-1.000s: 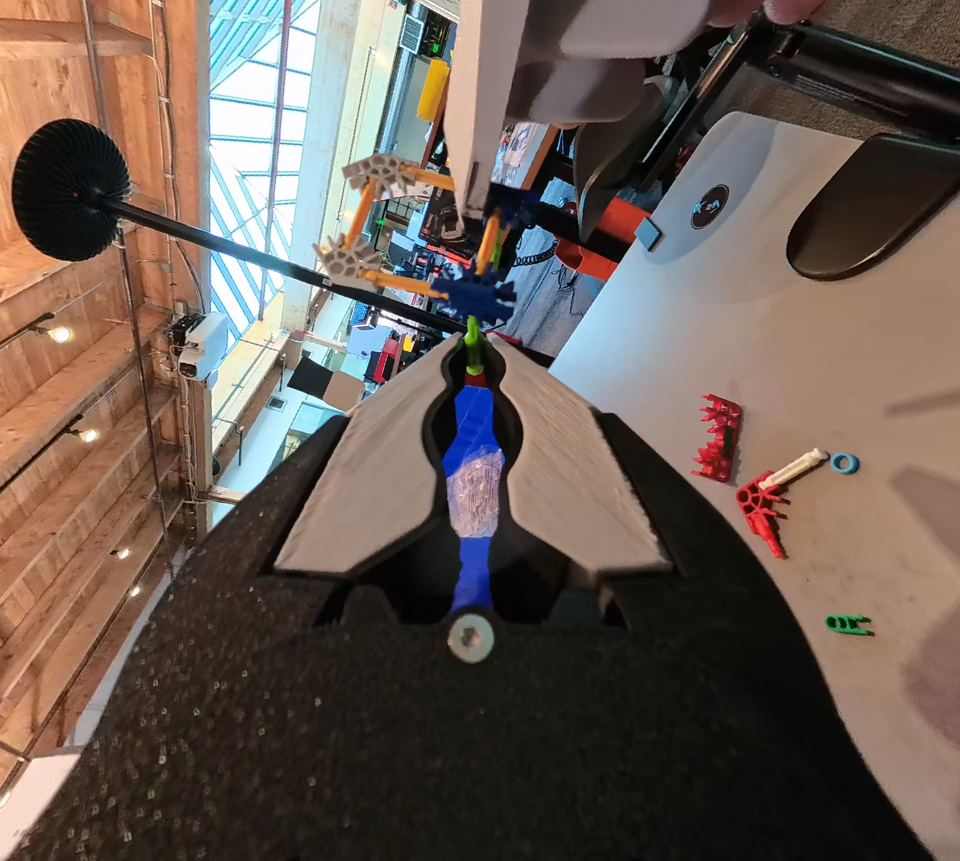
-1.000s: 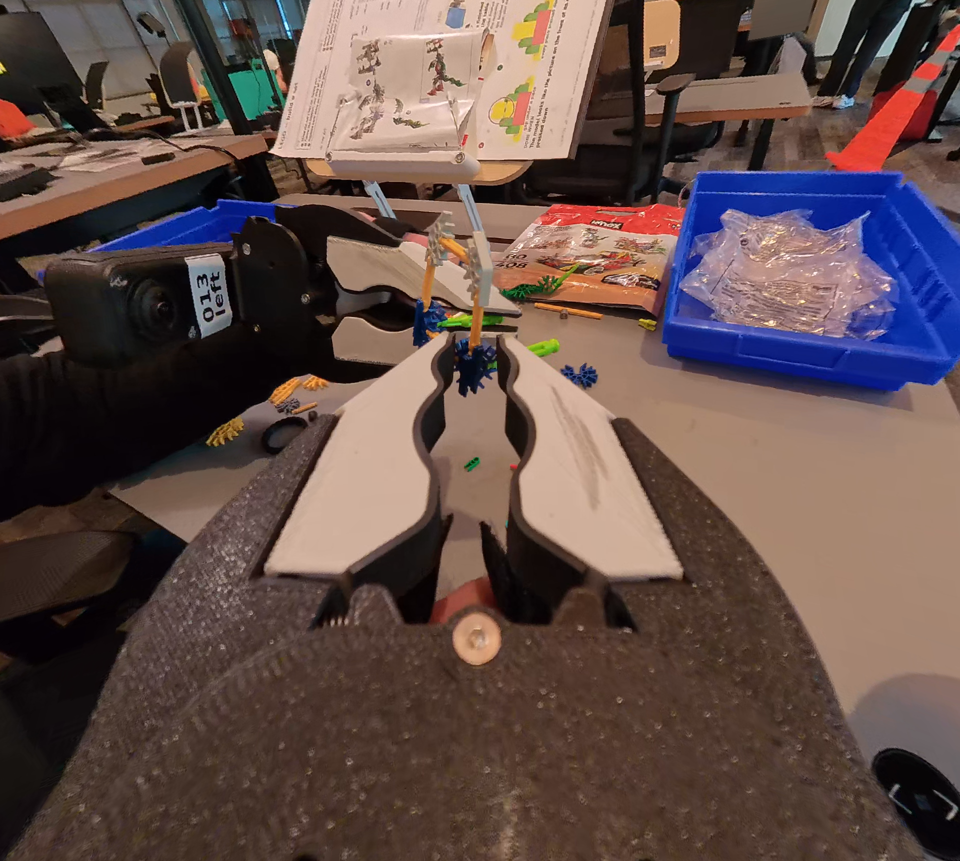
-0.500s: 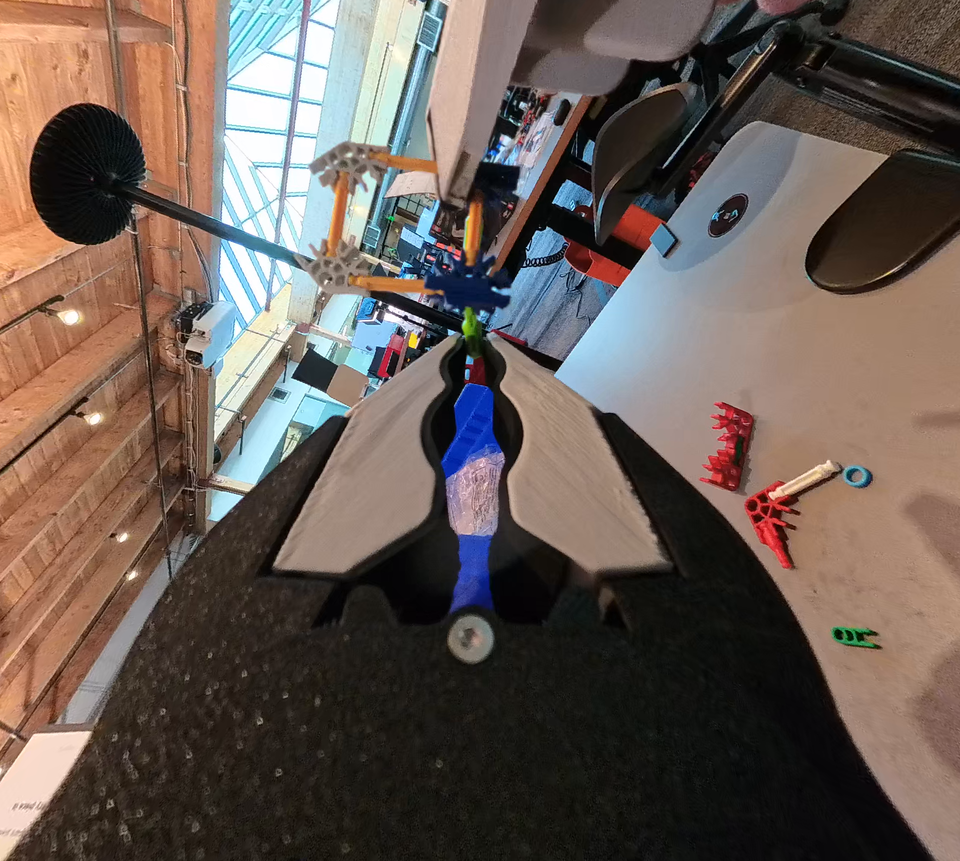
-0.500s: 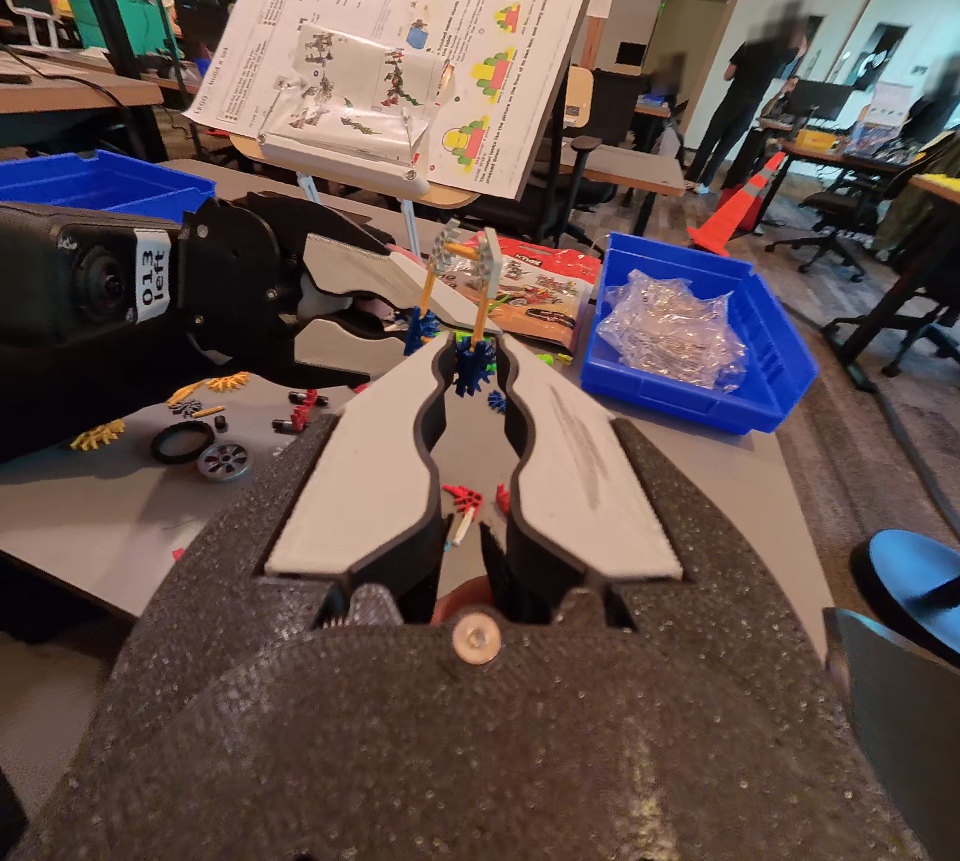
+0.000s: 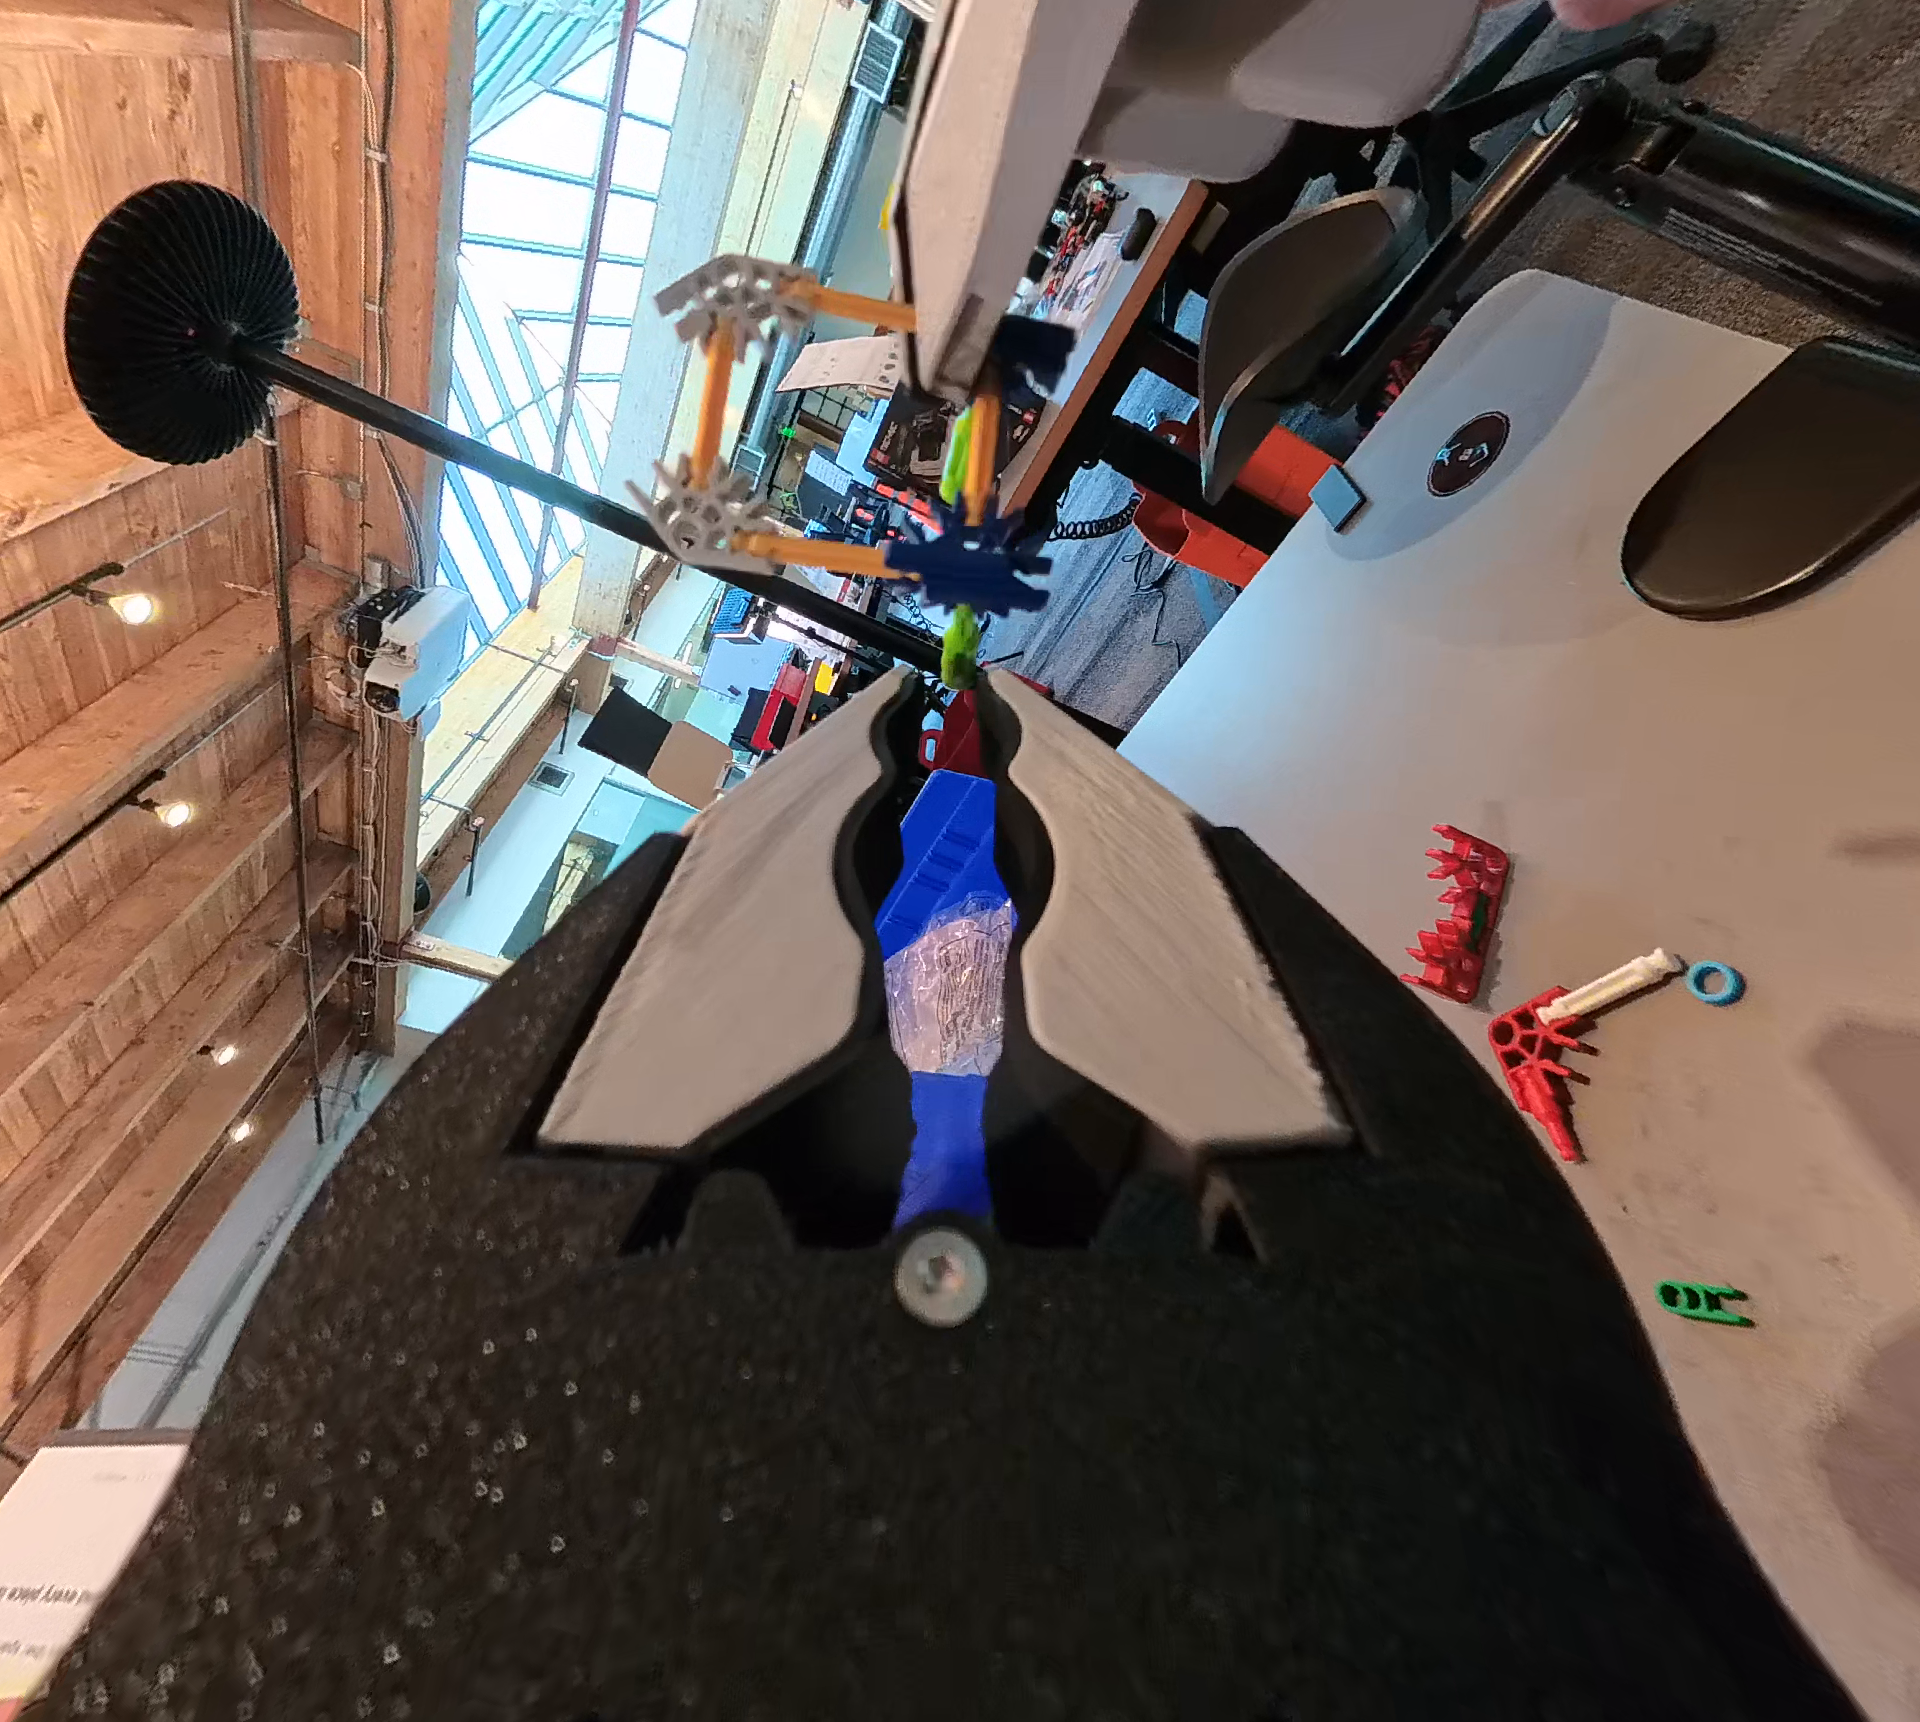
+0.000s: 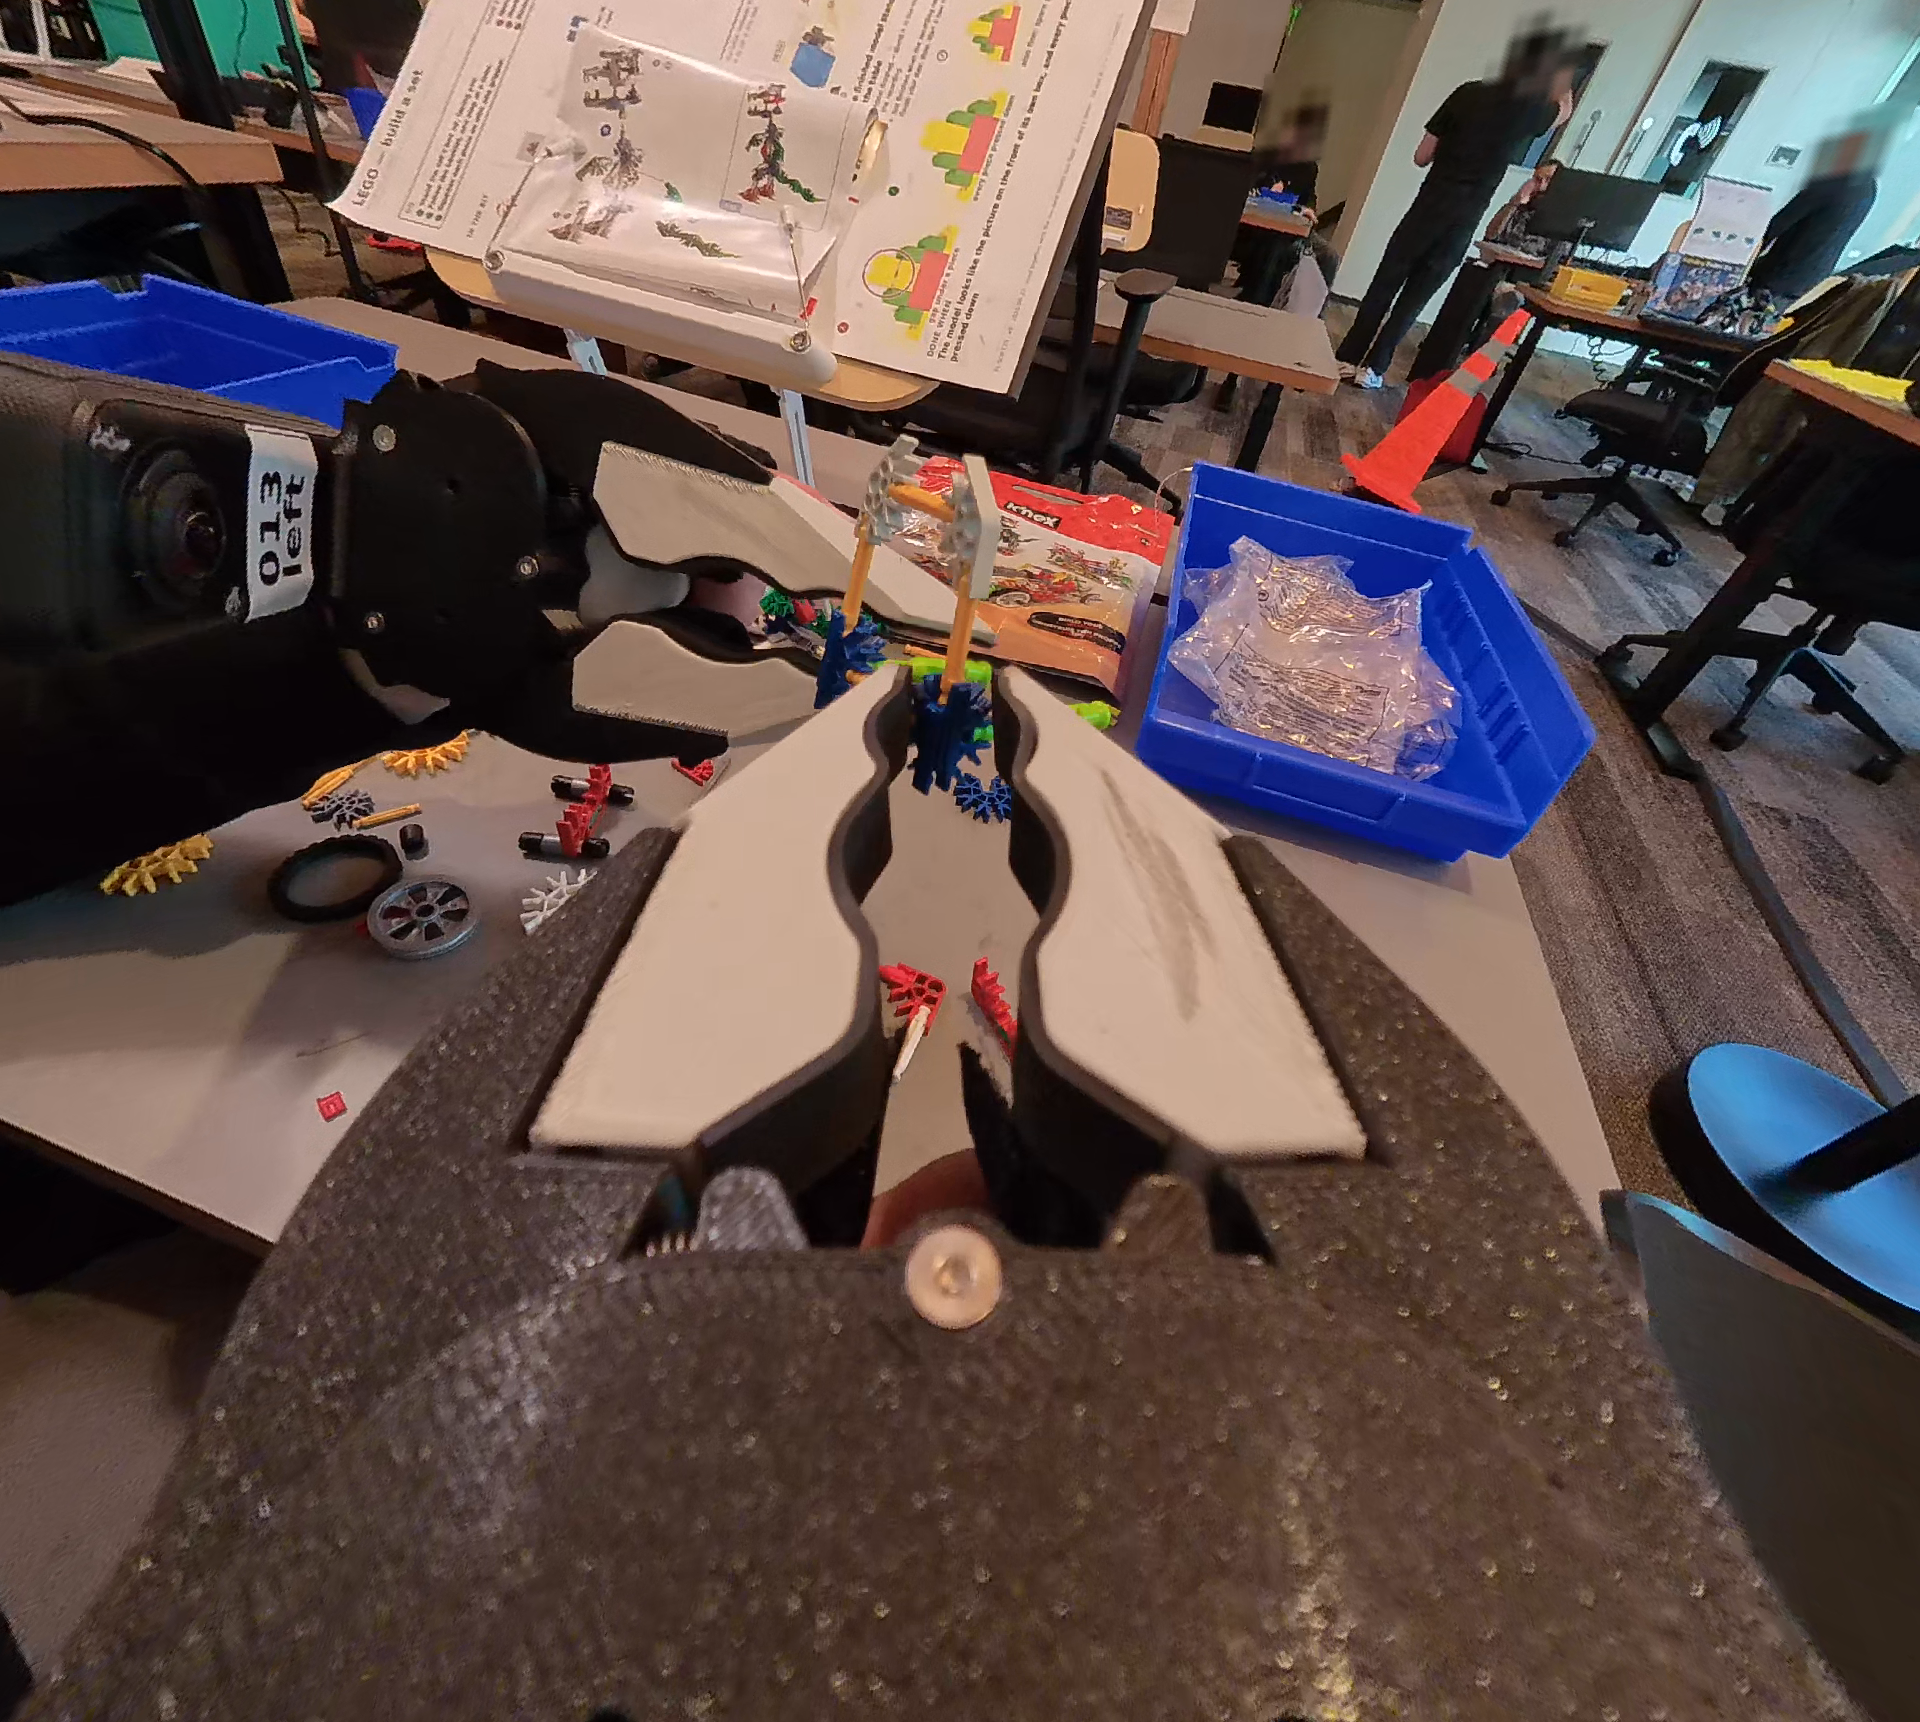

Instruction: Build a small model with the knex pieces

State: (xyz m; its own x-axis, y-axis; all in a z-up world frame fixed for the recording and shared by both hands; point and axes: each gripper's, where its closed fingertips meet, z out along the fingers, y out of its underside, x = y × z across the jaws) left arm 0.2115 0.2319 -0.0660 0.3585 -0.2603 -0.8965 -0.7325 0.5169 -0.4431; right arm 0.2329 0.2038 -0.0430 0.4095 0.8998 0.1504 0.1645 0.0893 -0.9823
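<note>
From the left wrist view, rolled on its side, the left gripper [image 5: 948, 683] has its tips pinched nearly together on a lime-green rod [image 5: 958, 642] that runs into a dark blue snowflake connector [image 5: 966, 558]. That connector is one corner of a small rod frame [image 5: 821, 436] of orange rods and two grey connectors, held up in the air off the grey table [image 5: 1475, 737]. The right gripper [image 5: 971, 342] comes in from above, its pale finger tip against the frame's far blue corner. Near the table's edge lie red connectors [image 5: 1455, 924], a white rod [image 5: 1605, 981] plugged into another red piece, a small blue ring [image 5: 1712, 982] and a green clip [image 5: 1702, 1301].

From the right wrist view, the right gripper [image 6: 943, 696] is closed to a narrow gap on a dark blue connector [image 6: 943, 725] at the foot of the frame [image 6: 920, 550], which stands upright above the tips. The left gripper [image 6: 831, 633] reaches in from the side, its tips hidden behind the frame's other blue corner. Toward the table's left edge [image 6: 156, 1028] lie a black tyre [image 6: 332, 877], a grey wheel hub [image 6: 422, 919] and yellow connectors [image 6: 156, 867]. At the right edge sits a blue bin [image 6: 1340, 799] holding a crumpled clear bag [image 6: 1314, 670]; a red toy packet [image 6: 1049, 571] lies beside it, and an instruction sheet stand [image 6: 748, 103] rises at the back edge.
</note>
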